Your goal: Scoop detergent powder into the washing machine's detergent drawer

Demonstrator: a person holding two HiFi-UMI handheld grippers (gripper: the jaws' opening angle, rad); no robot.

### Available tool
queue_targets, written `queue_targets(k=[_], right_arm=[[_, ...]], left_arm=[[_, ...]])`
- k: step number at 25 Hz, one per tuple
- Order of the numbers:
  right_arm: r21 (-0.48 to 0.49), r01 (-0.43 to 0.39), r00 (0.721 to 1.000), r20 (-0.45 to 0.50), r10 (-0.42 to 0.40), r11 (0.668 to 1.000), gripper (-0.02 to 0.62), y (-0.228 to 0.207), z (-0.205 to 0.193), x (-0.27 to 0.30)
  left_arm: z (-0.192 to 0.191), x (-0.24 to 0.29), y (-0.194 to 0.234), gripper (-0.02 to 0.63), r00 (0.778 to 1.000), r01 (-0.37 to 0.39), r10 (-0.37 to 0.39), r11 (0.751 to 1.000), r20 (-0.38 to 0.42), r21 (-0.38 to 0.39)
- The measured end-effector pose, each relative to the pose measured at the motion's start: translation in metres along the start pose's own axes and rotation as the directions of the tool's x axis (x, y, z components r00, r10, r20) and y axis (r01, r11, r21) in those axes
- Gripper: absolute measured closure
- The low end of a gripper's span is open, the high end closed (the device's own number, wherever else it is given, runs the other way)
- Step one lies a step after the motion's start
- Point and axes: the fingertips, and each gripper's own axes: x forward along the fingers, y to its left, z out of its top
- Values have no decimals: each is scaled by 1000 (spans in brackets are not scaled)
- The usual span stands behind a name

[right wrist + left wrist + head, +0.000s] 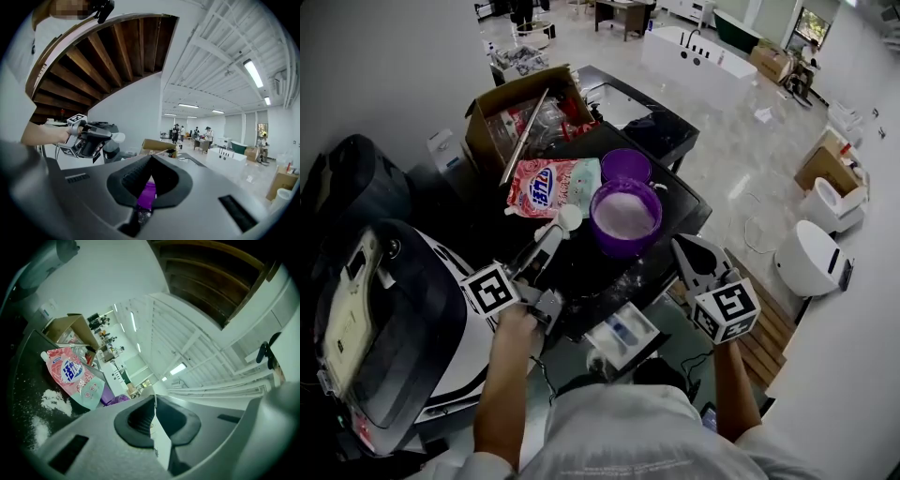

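My left gripper (546, 246) is shut on the handle of a white scoop (569, 217), and holds it just left of the purple tub (625, 217) of white detergent powder. In the left gripper view the white handle (161, 439) runs between the shut pads of the left gripper (154, 401). My right gripper (694, 258) hovers to the right of the tub, its jaws together with nothing in them. The right gripper view looks past the right gripper (151, 159) at the purple tub (146, 194). Below the counter edge, the detergent drawer (623, 333) stands pulled out.
A pink detergent bag (553, 186) lies behind the scoop, with spilled powder (54, 401) near it. The purple lid (625, 165) sits behind the tub. A cardboard box (520, 117) stands at the back. The washing machine (403, 319) is at my left.
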Motion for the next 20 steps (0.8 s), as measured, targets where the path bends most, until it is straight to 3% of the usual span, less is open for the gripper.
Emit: queue_targets(k=[5, 9, 12, 17, 20], right_arm=[[-19, 8, 996, -86, -9, 1000, 592, 12, -24, -13], [-33, -14, 993, -115, 10, 999, 592, 17, -36, -27], [-27, -43, 992, -118, 39, 999, 591, 15, -46, -43], [-43, -104, 991, -84, 100, 994, 591, 10, -55, -85], [-56, -156, 986, -69, 152, 986, 591, 10, -64, -112]], left_arm=[[-25, -18, 10, 591, 999, -25, 24, 999, -35, -26], [-50, -37, 17, 591, 991, -114, 117, 993, -59, 43], [-79, -43, 6, 591, 991, -125, 125, 992, -47, -2], [-128, -58, -17, 591, 987, -155, 156, 987, 29, -51], [-154, -70, -39, 591, 981, -173, 175, 984, 87, -37]])
